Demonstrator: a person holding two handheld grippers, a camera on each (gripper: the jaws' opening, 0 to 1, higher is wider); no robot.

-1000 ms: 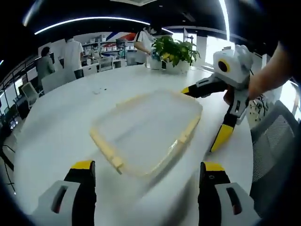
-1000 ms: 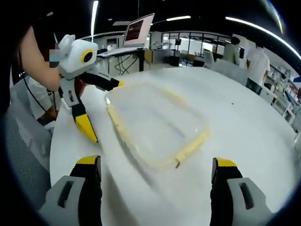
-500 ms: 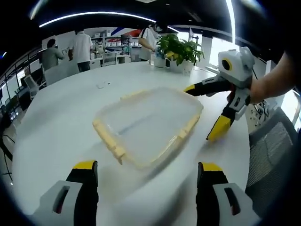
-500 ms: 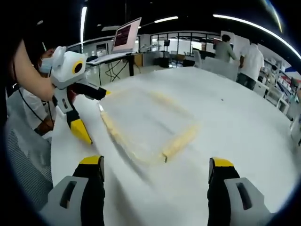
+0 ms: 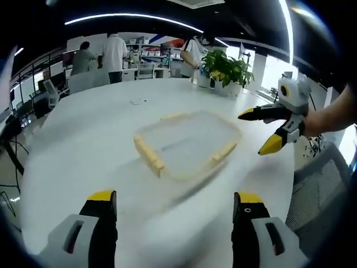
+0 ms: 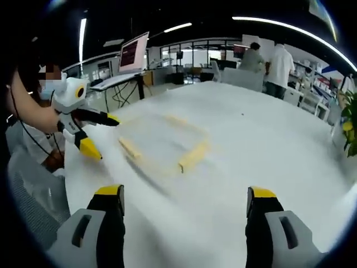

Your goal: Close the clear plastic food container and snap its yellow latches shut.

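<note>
A clear plastic food container with yellow latches lies flat on the white round table, its lid on top. In the right gripper view the same container is blurred. My left gripper is open, well back from the container, nothing between its jaws. My right gripper is open too, also back from the container. The right gripper appears in the left gripper view beyond the container's right side, its jaws spread. The left gripper appears in the right gripper view to the container's left, also spread.
A potted plant stands at the table's far edge. Several people stand among desks and chairs beyond the table. A laptop sits on a desk behind. A grey chair is by the table's right edge.
Both grippers have pulled back from the container, which now looks smaller and farther in both views. Both stay open. The container lies in the same spot.
</note>
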